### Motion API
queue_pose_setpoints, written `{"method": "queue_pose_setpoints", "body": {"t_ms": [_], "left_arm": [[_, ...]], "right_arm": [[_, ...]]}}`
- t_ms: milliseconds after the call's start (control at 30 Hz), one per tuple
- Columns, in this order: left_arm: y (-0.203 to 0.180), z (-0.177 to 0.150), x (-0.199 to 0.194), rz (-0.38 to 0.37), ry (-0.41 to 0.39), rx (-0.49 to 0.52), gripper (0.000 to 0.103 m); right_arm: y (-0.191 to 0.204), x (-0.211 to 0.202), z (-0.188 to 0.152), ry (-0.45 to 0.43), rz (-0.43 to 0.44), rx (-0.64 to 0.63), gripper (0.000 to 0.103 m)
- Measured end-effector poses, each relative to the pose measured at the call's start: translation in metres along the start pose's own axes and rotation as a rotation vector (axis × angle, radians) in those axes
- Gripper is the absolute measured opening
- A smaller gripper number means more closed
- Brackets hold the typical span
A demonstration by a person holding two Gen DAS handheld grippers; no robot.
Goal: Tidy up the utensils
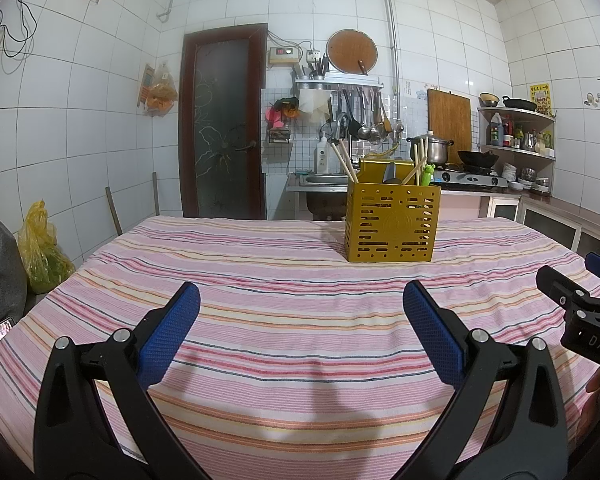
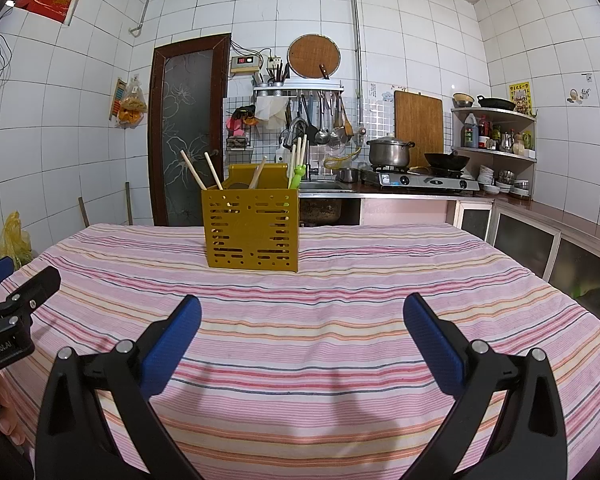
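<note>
Both left gripper [image 1: 301,300] and right gripper [image 2: 302,312] spread, empty; yellow utensil caddy [image 1: 392,224] centre-frame on striped cloth [image 1: 260,280]; risk: light caddy tips if chopsticks [image 1: 346,164] snag.

Both wrist views low over table near edge, facing utensil holder [image 1: 393,222] [image 2: 253,230]; left camera left of it, right camera right; both share holder.

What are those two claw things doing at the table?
A person holds one in each hand to tidy utensils. Right now the left gripper and the right gripper both hang open over the striped tablecloth, holding nothing. Ahead of them stands a yellow utensil holder with chopsticks and a green utensil poking out of it. No utensils lie loose on the cloth in either view.
</note>
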State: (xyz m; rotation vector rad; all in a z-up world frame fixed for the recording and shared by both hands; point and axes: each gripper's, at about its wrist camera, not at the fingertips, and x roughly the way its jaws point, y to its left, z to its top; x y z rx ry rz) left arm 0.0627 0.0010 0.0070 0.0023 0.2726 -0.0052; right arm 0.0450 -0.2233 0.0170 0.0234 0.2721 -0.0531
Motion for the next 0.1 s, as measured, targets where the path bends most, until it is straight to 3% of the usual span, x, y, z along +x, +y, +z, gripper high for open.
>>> {"method": "queue_pose_setpoints", "body": {"t_ms": [100], "left_arm": [[-0.0001,-0.0001,0.0001,0.0,0.001,0.001,0.098]], "right_arm": [[-0.0001,0.0001,0.0,0.0,0.0,0.0,0.099]]}}
